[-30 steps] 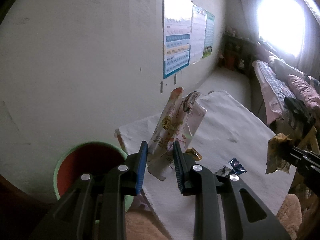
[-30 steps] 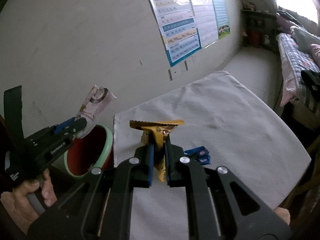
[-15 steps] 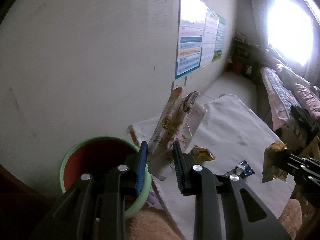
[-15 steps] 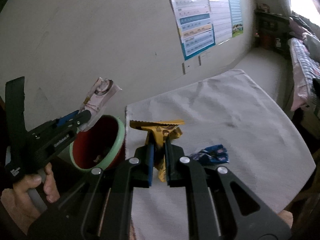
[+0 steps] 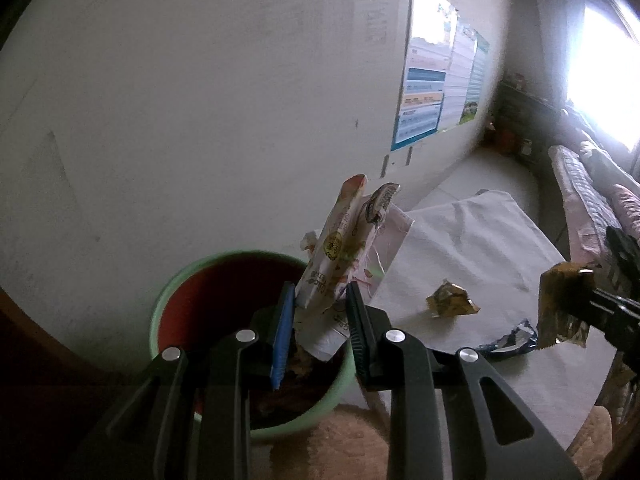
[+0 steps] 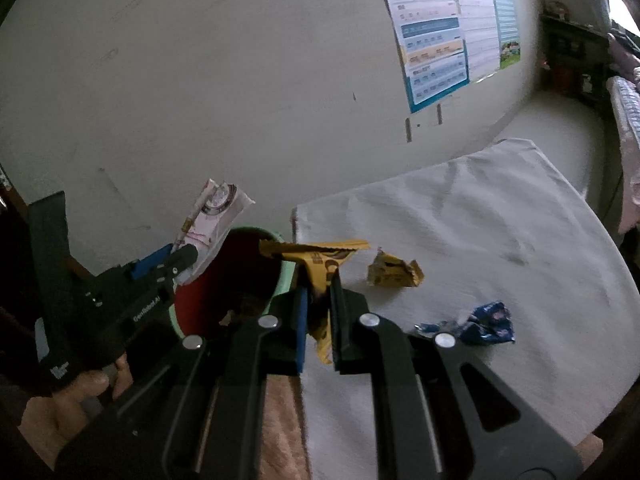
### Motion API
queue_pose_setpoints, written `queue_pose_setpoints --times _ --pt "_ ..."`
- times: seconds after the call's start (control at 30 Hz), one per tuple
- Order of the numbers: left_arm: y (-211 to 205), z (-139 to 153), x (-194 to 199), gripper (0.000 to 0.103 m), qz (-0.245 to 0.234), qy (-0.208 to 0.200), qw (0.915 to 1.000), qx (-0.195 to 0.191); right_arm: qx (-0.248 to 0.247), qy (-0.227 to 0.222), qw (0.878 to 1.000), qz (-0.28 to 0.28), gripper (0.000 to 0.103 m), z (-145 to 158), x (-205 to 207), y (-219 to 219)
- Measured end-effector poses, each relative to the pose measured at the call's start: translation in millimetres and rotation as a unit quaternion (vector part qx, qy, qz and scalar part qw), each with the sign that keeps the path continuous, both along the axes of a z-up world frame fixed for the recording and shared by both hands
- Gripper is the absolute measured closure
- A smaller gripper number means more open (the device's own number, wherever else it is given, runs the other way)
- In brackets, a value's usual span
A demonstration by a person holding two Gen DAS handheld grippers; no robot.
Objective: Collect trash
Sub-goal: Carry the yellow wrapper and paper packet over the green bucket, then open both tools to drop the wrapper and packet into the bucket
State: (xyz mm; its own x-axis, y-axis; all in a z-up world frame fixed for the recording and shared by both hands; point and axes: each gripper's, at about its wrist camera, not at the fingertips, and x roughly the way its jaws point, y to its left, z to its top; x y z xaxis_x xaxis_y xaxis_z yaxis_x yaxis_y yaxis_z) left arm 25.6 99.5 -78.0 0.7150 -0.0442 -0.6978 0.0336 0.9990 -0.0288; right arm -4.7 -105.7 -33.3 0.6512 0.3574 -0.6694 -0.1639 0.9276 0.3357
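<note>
Both grippers have swung left toward the green-rimmed bin (image 5: 256, 340), which a second ago sat at the frame edge. The left gripper (image 5: 318, 320), clamped on a pink-white snack pouch (image 5: 344, 256), now hangs over the bin's red inside, so a drop looks close. The right gripper (image 6: 318, 320), jaws pinched on a yellow wrapper (image 6: 316, 264), trails near the rim. The right view alone shows the hand (image 6: 68, 400) holding the left tool. Left on the white-clothed counter (image 6: 500, 240): a crumpled gold wrapper (image 6: 394, 272) and a blue wrapper (image 6: 484, 324).
</note>
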Motion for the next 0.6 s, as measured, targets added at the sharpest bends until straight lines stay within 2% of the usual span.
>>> queue_pose_setpoints --times 0.3,0.5,0.6 --pt "47.1 -20.5 7.2 0.078 0.053 0.021 0.9984 -0.003 0.009 0.007 0.999 0.051 0.093 -2.4 29.1 46.1" --pt "84.2 -52.8 11.6 0.076 0.096 0.067 0.9931 -0.011 0.021 0.048 0.993 0.106 0.09 -25.3 61.8 97.6" --pt "98.1 -65.3 11.0 0.071 0.113 0.08 0.9903 -0.008 0.016 0.066 0.99 0.124 0.09 -39.3 77.8 119.1"
